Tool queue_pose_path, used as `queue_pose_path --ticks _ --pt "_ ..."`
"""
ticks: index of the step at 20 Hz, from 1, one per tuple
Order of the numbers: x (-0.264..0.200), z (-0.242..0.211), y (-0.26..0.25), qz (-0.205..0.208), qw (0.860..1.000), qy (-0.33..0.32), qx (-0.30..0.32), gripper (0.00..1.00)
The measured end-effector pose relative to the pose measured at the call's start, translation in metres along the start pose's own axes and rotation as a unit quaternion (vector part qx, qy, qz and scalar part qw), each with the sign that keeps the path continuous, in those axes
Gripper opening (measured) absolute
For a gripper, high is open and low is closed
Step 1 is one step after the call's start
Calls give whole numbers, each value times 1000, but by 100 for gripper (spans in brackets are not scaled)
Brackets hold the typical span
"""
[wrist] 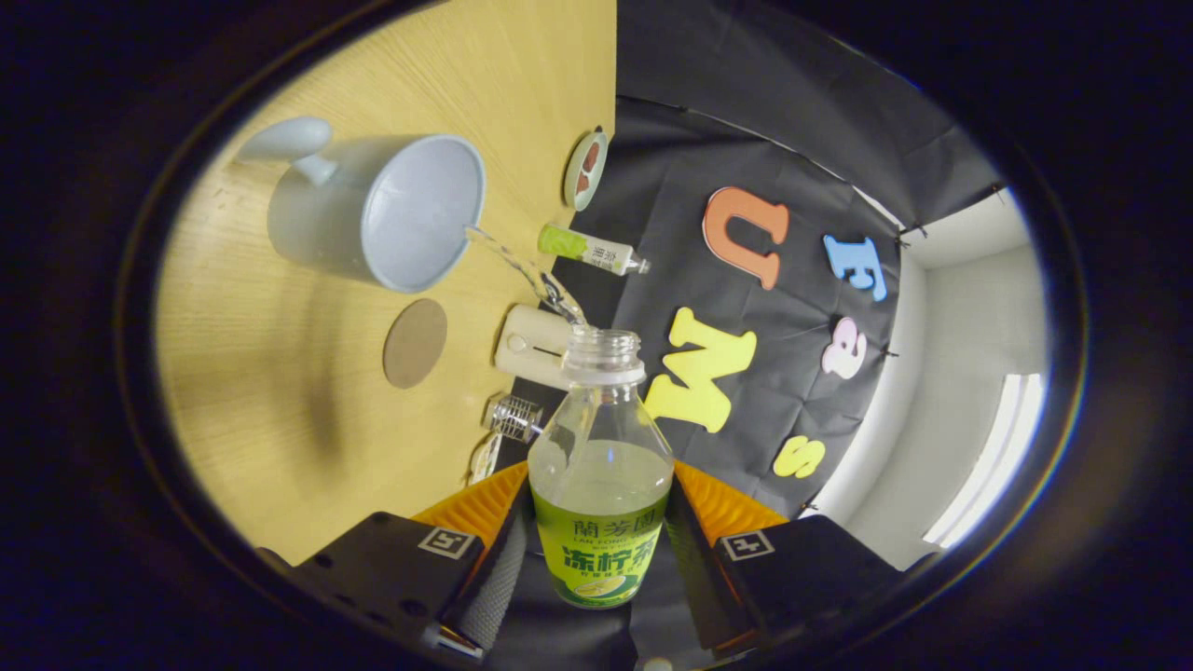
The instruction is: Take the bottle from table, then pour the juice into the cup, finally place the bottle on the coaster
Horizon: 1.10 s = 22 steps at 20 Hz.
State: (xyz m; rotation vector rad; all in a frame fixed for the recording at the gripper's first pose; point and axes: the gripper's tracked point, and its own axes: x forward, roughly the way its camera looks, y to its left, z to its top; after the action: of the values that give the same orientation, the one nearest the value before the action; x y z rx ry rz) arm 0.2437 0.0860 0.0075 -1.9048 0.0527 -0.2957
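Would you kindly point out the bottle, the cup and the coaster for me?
bottle (601, 466), gripper view, on its clear shoulder above the label, held between the tool's fingers.
cup (424, 210), gripper view, on its pale inner wall.
coaster (415, 343), gripper view, on the middle of the round brown disc.
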Motion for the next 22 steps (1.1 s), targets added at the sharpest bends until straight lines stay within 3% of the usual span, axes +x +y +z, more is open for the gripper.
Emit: queue_pose_path --ticks 17,22 --pt "-6 -12 -26 -30 998 19 -43 80" --pt "-7 -12 -41 -57 996 25 -61 81"
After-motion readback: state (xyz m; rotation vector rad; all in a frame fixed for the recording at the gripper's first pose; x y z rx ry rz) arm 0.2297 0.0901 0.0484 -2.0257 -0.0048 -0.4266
